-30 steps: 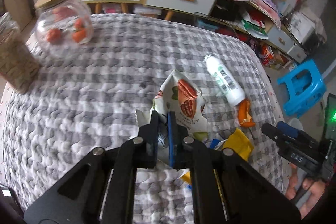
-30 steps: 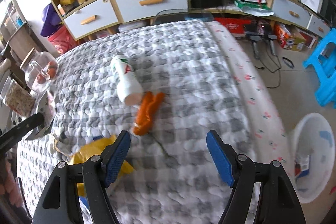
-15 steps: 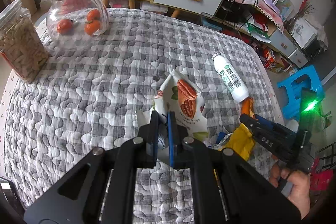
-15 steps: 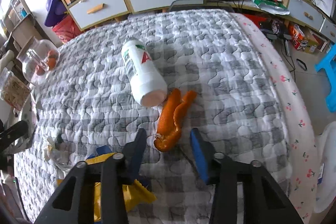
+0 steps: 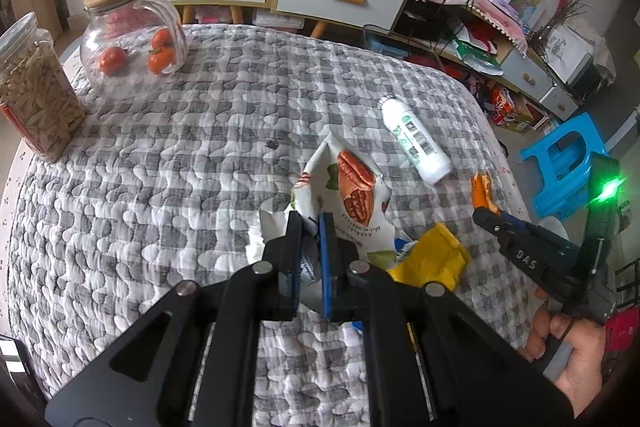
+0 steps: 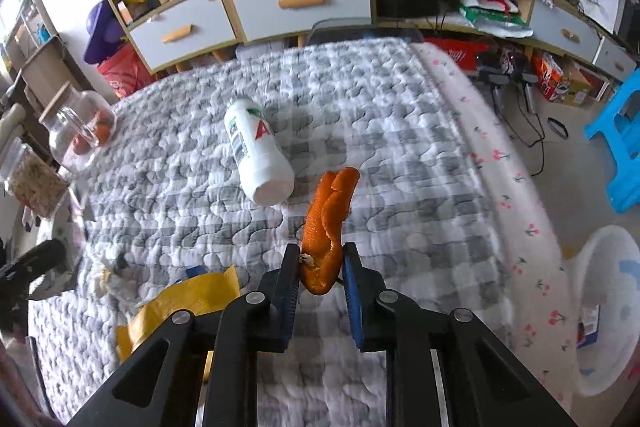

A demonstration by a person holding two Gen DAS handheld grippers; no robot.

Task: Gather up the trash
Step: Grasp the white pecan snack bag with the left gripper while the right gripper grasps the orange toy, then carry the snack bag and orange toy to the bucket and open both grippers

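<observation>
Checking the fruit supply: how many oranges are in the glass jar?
3 show in the glass jar: one low left, two stacked at right. Others may hide behind the glare.

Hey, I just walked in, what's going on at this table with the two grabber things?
A person is clearing trash off a quilted table with a handheld gripper in each hand. The left gripper is clamped on a torn nut snack wrapper. The right gripper is closing its jaws around an orange peel. A white bottle and a yellow wrapper are lying on the cloth, not yet picked up.
</observation>
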